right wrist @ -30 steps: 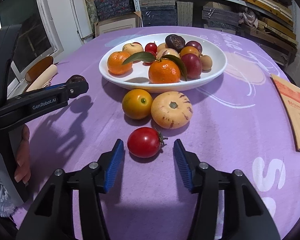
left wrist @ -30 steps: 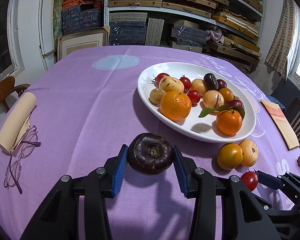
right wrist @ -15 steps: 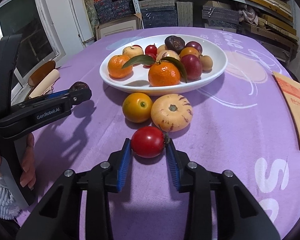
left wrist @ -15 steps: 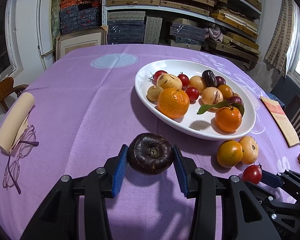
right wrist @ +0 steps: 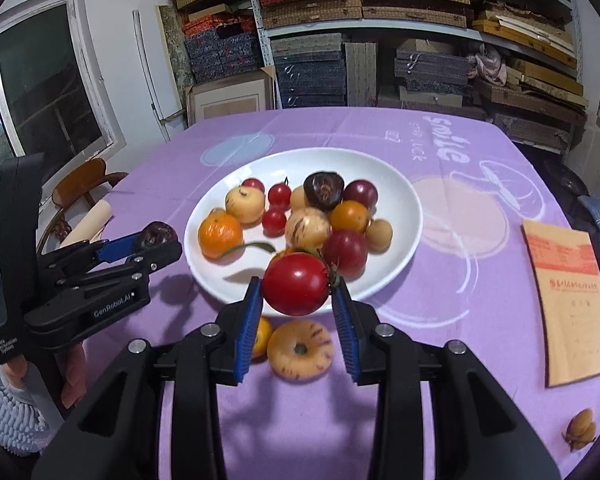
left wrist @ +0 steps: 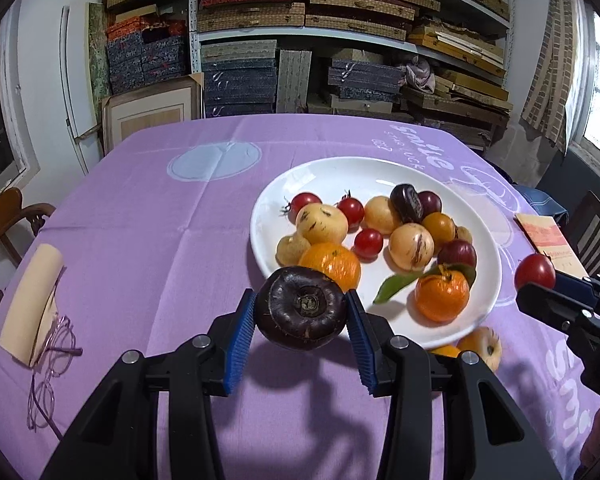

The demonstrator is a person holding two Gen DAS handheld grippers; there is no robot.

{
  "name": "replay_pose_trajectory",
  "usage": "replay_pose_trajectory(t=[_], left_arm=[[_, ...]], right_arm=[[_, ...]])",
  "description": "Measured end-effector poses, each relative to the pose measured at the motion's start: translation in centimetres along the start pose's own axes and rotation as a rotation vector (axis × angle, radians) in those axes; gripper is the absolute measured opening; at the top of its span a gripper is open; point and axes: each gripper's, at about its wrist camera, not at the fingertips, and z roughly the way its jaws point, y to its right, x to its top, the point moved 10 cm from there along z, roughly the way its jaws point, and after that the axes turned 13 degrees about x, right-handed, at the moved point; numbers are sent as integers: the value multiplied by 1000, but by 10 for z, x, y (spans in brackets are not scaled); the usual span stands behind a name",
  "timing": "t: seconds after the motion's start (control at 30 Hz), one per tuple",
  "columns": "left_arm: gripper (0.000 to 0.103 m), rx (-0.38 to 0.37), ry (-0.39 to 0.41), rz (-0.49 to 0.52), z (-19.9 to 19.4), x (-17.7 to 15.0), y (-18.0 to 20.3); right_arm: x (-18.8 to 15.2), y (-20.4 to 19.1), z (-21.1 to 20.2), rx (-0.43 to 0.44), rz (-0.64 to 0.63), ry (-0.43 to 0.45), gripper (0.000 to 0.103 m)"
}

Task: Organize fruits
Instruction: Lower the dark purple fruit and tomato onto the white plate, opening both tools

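My left gripper [left wrist: 301, 312] is shut on a dark purple mangosteen [left wrist: 301, 307], held above the purple cloth just before the white plate [left wrist: 312, 178] of mixed fruit. My right gripper [right wrist: 296, 286] is shut on a red tomato [right wrist: 295, 283], lifted over the plate's [right wrist: 404, 196] near rim. In the right wrist view the left gripper [right wrist: 140, 246] is at the plate's left side with the mangosteen [right wrist: 156, 234]. In the left wrist view the right gripper [left wrist: 556, 284] holds the tomato [left wrist: 534, 272] at right. A striped yellow fruit [right wrist: 300, 354] and an orange fruit [right wrist: 262, 336] lie on the cloth under my right gripper.
A paper roll [left wrist: 32, 304] and glasses [left wrist: 48, 368] lie at the table's left. An orange booklet [right wrist: 568, 304] lies at the right, a small dried fruit [right wrist: 580, 434] near the front right edge. Chairs stand around the table; shelves fill the back wall.
My right gripper closed on the tomato and lifted it off the cloth toward the plate. My left gripper rose and moved toward the plate with the mangosteen.
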Motion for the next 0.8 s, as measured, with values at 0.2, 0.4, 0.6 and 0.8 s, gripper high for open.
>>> replay_pose_trajectory(t=[0.2,0.4,0.6,0.8], left_arm=[[45,-21,-9,-2,19,37,13],[45,-9,-27,8,51,74,19],[45,-8,-61,12,93,116,32],[45,-51,-144,42,128,119,55]], right_arm=[[39,17,29,-20,3,-5,35],[61,29,62,-31,-4,-32,35],[70,26,82,3,-45,-57,35],[46,3,98,84,-107,-137,35]])
